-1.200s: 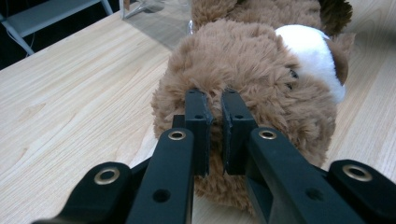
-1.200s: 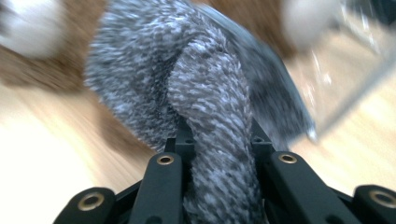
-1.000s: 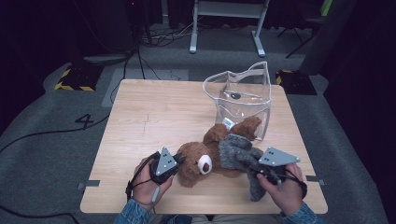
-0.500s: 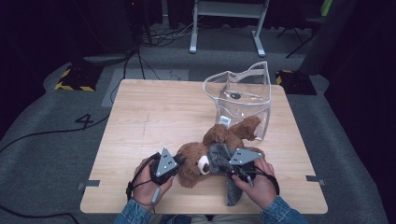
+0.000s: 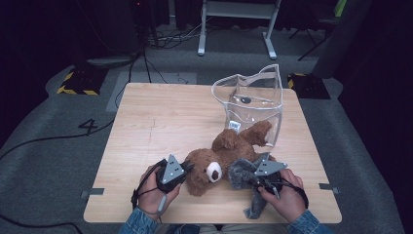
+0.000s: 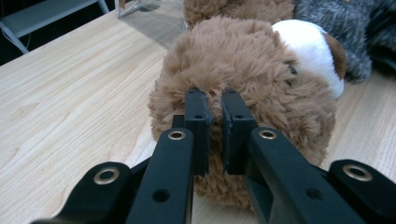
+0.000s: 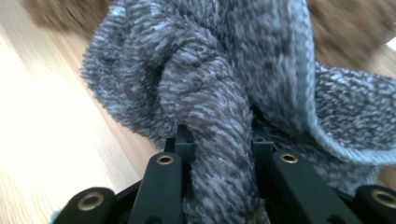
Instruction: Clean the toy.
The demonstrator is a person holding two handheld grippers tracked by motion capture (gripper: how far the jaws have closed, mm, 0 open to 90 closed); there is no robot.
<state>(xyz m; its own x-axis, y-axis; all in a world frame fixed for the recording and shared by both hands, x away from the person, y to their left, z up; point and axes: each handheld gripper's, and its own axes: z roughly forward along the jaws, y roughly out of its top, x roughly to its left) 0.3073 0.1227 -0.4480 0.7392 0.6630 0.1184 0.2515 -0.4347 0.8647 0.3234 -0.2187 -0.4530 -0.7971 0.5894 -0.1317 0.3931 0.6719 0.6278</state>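
Jaws of left gripper (image 6: 214,114) pinch teddy bear (image 6: 247,60) fur; right gripper (image 7: 217,140) clamps grey cloth (image 7: 224,84) (bunched).

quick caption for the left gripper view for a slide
Left gripper with its jaws pinched on the fur of a brown teddy bear's head, lying on a wooden table.

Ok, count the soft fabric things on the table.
2. The brown teddy bear lies at the table's near middle, its legs toward the clear container. The grey fuzzy cloth lies against its right side. More may be hidden beneath.
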